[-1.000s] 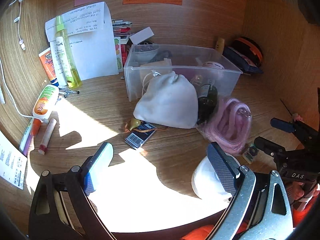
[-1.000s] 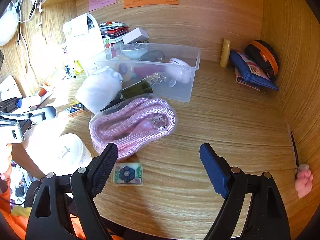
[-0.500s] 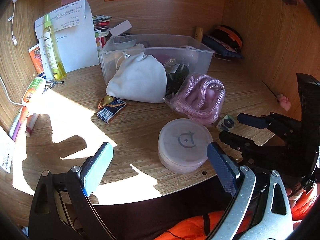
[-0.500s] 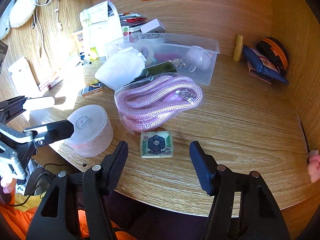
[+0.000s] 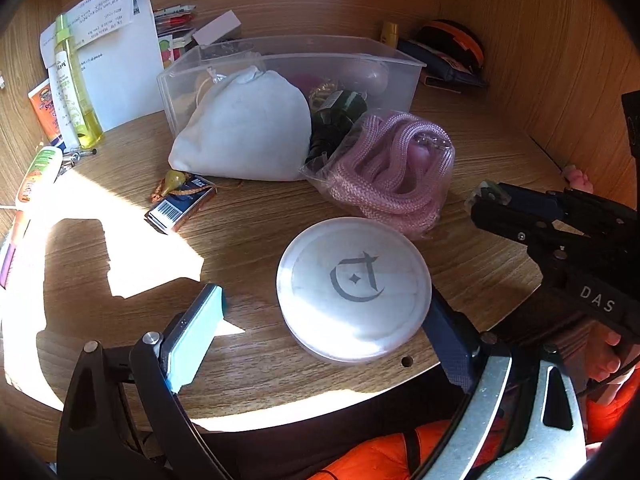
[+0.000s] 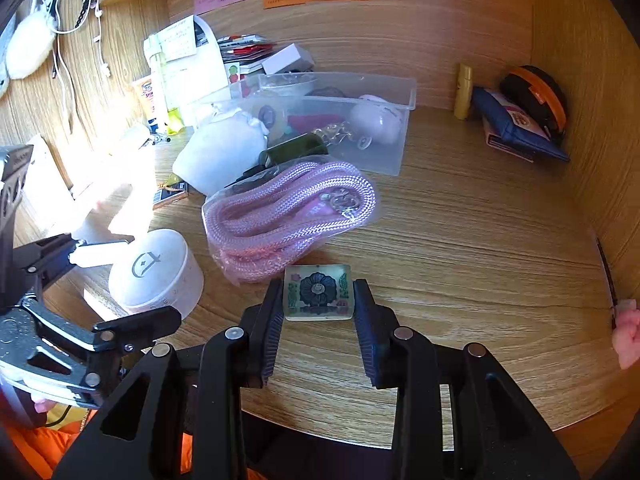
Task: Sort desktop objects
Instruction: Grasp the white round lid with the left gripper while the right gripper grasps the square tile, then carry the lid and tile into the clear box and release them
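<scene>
Clear resin tile (image 6: 318, 293): flat on bench (image 6: 460, 248), directly between right tool (image 6: 317, 312) pads, just beside the pink rope bag (image 6: 288, 216).
Right tool: closing; pads nearly touching tile's sides.
Left tool (image 5: 320, 332): released, round white box (image 5: 354, 288) between pads.
Nearer hand: right.

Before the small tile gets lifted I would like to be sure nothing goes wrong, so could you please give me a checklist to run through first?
1. Small square flower-printed tile between the right hand-held gripper fingers, jaws closing: ok.
2. Pads pressing firmly on the tile: cannot tell.
3. Tile clear of the bagged pink braided rope: not ok, it lies right against it.
4. Left hand-held gripper open, holding nothing: ok.
5. Round white lidded tub out of the right gripper's way: ok.
6. Clear plastic bin has free room: cannot tell.
</scene>
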`<state>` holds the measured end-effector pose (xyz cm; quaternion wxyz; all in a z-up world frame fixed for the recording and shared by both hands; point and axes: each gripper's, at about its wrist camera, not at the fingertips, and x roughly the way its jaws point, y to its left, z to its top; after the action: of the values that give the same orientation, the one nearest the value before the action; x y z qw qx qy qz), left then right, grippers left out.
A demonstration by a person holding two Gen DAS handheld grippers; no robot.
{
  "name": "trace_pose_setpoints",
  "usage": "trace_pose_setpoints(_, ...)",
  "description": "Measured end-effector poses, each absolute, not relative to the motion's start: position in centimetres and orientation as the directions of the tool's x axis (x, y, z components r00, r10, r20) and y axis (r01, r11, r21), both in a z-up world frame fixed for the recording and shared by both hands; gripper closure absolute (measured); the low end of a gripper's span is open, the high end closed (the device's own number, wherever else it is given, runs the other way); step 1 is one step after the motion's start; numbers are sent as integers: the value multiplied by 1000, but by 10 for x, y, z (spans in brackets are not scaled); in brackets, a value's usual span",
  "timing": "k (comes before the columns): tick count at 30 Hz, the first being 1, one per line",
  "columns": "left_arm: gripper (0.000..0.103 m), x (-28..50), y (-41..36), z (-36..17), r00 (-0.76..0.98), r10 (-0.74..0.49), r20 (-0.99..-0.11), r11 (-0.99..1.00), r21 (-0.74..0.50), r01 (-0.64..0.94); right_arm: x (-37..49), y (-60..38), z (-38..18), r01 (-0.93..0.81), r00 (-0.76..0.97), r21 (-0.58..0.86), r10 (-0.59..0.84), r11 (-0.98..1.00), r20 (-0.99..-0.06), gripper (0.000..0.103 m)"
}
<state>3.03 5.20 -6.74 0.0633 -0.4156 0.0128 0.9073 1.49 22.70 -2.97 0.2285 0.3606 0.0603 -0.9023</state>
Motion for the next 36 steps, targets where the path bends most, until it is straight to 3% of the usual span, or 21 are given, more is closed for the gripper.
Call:
trace_pose_setpoints(4, 10, 28, 55, -67, -674, 101, -731, -992, -25, -122, 14, 232, -24, 455, -646, 65, -379, -888, -663, 72)
trace_pose_setpoints(6, 34, 28, 57, -67, -685, 87, -724, -992, -3, -124, 13, 233, -22, 455, -648, 69, -383, -888, -658, 72)
trace_pose_setpoints(7, 38, 28, 58, -65, -692, 78, -718, -993, 9, -121, 12, 233, -21, 454, -649, 70, -384, -888, -657, 72)
trace_pose_setpoints(14, 38, 28, 49, -58, -699, 75, -712, -996, -17, -90, 8, 231, -13, 463, -653, 83, -403, -882, -641, 72)
trace_pose_setpoints(26, 38, 18, 24, -9, -800, 37, -599, -999, -13, -36, -7, 225, 17, 481, -671, 113, -447, -870, -591, 72)
trace_pose_setpoints(36, 38, -6, 16, 9, -829, 38, -558, -999, 8, -51, -24, 207, 52, 505, -705, 91, -471, -859, -530, 72)
